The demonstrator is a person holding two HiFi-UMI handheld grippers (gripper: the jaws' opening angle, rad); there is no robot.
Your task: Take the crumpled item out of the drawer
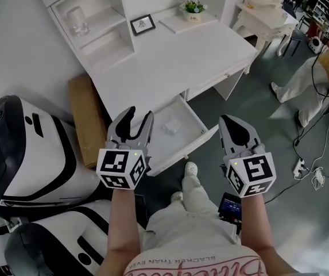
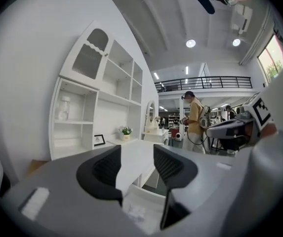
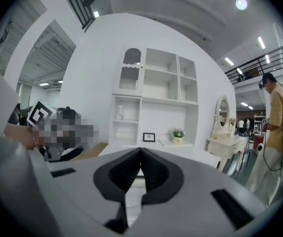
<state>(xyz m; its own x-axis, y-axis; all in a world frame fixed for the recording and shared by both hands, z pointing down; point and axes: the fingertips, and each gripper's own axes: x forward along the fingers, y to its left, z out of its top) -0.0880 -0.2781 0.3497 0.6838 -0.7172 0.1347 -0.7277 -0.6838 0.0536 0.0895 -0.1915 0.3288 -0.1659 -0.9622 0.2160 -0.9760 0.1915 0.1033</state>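
head view: both grippers are held low in front of the white desk [image 1: 175,62], by its open drawer [image 1: 182,152].
left gripper [image 1: 138,117]: seen over the drawer's left end; jaws are set apart, nothing clamped btwn them.
right gripper [image 1: 228,123]: held to the right of the drawer front, over the floor; jaws are brought together, tips touching, nothing held.
crumpled item [image 1: 173,125]: pale, left lying inside the open drawer, near its middle; touched by neither gripper.
left gripper view: the item is seen low down, beyond the parted jaws.
desk top: a framed pic [image 1: 143,24] & a small potted plant [image 1: 193,7] are set at the back.
bkgd: a cardboard box [image 1: 86,119] is placed by the desk's left side; a person in a yellow top [image 2: 195,117] is seen well off.
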